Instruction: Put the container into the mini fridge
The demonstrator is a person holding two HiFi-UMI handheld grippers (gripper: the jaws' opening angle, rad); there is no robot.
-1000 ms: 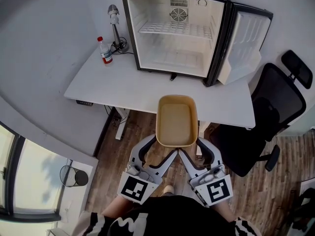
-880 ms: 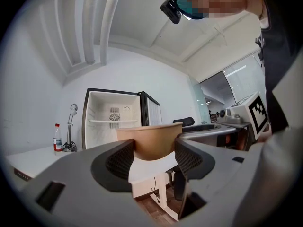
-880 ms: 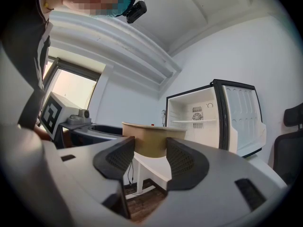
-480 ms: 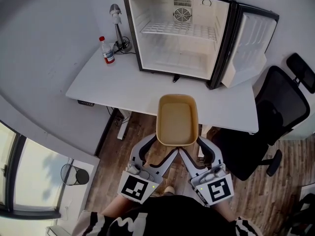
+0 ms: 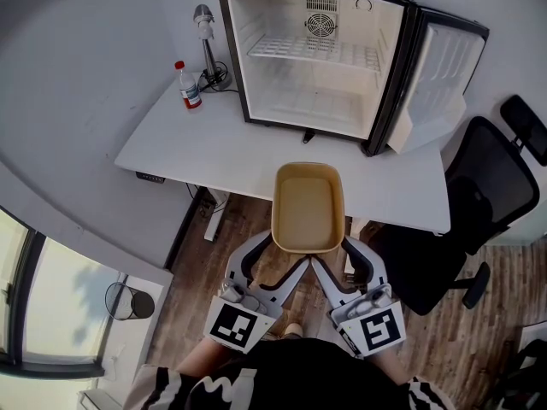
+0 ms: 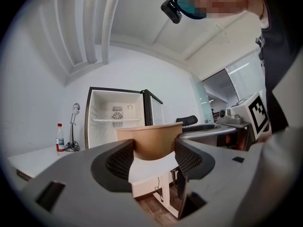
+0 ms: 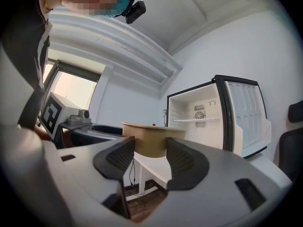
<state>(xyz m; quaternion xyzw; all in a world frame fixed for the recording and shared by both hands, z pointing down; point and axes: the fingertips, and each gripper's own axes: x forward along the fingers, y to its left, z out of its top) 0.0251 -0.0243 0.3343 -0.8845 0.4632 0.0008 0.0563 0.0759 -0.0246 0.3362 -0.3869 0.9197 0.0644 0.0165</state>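
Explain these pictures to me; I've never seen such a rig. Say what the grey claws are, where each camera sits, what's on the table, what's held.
No robot: a person holds a two-jaw tool in each hand, the left gripper and the right gripper. The top-down picture comes from a camera on the person's head; the other two come from cameras riding on each gripper, looking along its jaws. Both grippers are closed on the near end of a tan rectangular paper container, held in the air by the white table's near edge. On the table stand an open black-framed mini fridge, a red-capped plastic bottle and a silver microphone on a stand.
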